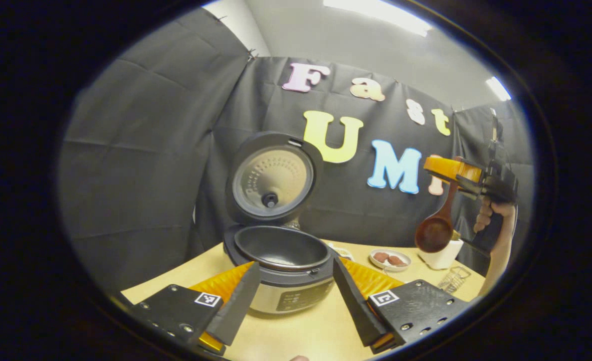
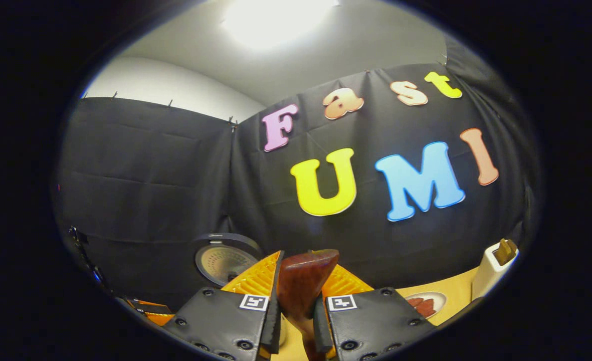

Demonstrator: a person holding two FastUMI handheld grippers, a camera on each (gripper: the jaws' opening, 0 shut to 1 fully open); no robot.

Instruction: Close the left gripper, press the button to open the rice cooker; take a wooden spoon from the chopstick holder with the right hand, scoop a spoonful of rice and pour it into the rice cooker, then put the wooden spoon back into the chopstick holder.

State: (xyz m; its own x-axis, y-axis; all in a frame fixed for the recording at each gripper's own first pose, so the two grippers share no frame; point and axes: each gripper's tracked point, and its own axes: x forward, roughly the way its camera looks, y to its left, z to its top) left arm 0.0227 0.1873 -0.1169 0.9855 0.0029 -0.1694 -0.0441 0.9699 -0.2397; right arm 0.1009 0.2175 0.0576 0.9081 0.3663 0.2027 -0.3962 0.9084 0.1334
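The rice cooker [image 1: 288, 281] stands open on the wooden table [image 1: 301, 336], its lid [image 1: 270, 180] upright and the dark inner pot [image 1: 280, 248] bare. My left gripper [image 1: 296, 296] is open just in front of the cooker, a finger on each side. Far right, a hand holds my right gripper [image 1: 468, 175] high above the white chopstick holder [image 1: 443, 256]. It is shut on the handle of the wooden spoon [image 1: 435, 228], which hangs bowl-down. In the right gripper view, the gripper [image 2: 305, 273] clamps the spoon [image 2: 303, 283], with the lid [image 2: 220, 260] low at left.
A small plate with reddish-brown pieces [image 1: 390, 259] lies between cooker and holder, with a wire rack [image 1: 453, 278] near the table's right edge. The right gripper view shows the holder [image 2: 488, 273] with a wooden utensil [image 2: 506, 250] in it, and the plate [image 2: 426, 303].
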